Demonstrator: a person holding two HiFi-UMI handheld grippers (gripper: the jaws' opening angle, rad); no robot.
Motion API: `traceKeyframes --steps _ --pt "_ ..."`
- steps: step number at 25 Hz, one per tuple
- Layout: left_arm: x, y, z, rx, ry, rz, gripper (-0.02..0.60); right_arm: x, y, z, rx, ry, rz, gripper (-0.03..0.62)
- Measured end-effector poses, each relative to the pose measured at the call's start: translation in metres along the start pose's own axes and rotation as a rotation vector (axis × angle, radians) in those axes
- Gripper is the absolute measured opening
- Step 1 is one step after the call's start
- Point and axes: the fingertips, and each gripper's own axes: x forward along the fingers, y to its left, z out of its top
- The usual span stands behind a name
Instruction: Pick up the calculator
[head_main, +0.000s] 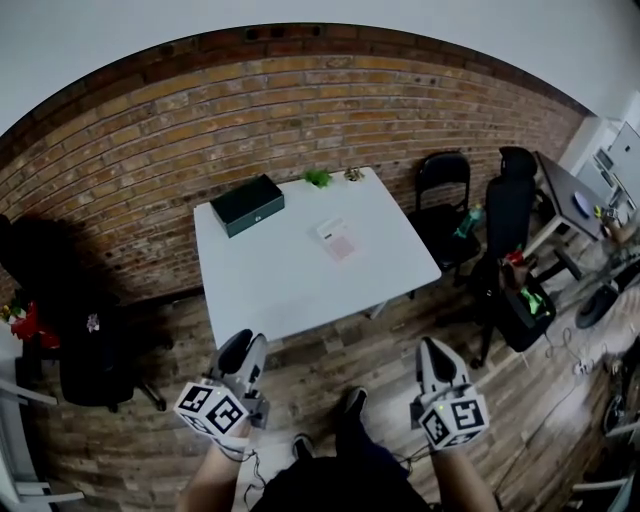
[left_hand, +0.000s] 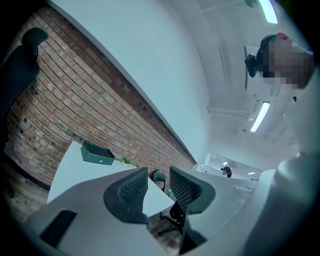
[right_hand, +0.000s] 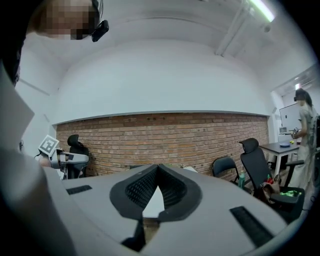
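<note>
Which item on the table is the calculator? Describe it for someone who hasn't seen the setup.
Find the white table against the brick wall. The calculator lies flat near its middle, right of the dark green box. It is the only small, pale, pinkish slab there.

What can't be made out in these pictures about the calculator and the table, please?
- Calculator: in the head view, too small to read keys or display.
- Calculator in the gripper views: not visible; the left gripper and right gripper cover much of the table.
- Green items at the table's far edge: head view, too small to identify.
- Dark green box: its top hides any contents.
</note>
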Motion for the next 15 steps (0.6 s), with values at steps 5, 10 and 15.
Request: traceKeyframes --steps 5,10,15 --pt "0.032 0.013 0.001 0.019 0.014 0.035 0.134 0.042 -0.025 -0.008 0.039 -0.003 0.035 0.005" --pt "0.083 0.019 0.009 0.046 0.034 0.092 0.135 0.092 -0.061 -0.005 0.084 0.003 0.090 0.005" --pt "0.141 0.011 0.012 0.030 0.029 0.136 0.135 0.134 -0.111 0.000 0.127 0.007 0.129 0.005"
